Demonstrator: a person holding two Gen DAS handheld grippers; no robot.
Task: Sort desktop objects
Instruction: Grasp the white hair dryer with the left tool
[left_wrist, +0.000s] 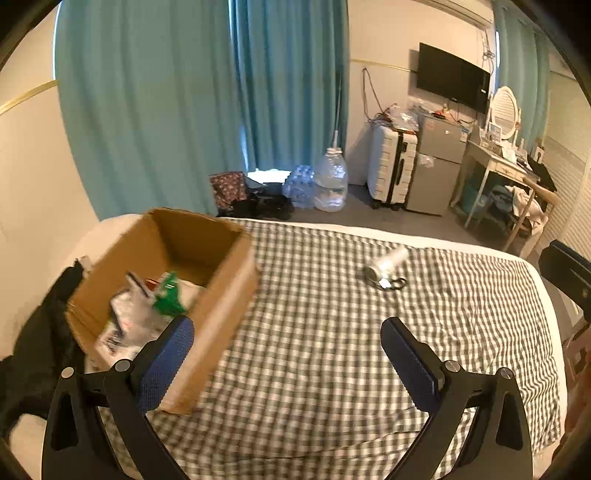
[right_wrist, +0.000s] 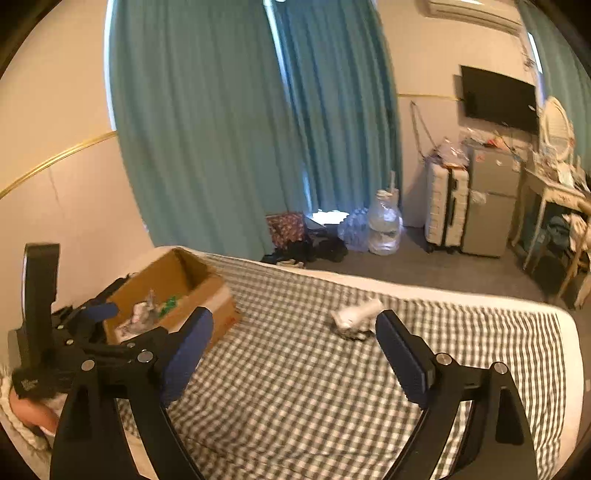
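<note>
Left tool (left_wrist: 287, 345) tilts down over the bed (left_wrist: 314, 369), jaws wide and empty, box (left_wrist: 221, 295) by its left finger. Right tool (right_wrist: 294, 339) angles down too, wide, nothing between; white device (right_wrist: 351, 315) lies just ahead.

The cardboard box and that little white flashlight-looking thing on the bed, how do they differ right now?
The cardboard box is brown, much larger, and stands upright with its top open, holding packets; the white cylindrical object is small, pale and lies on its side with nothing in it. The box sits at the cloth's left edge; the white object lies out in the open, farther right. Both rest on the checked cloth, apart from either gripper.
</note>
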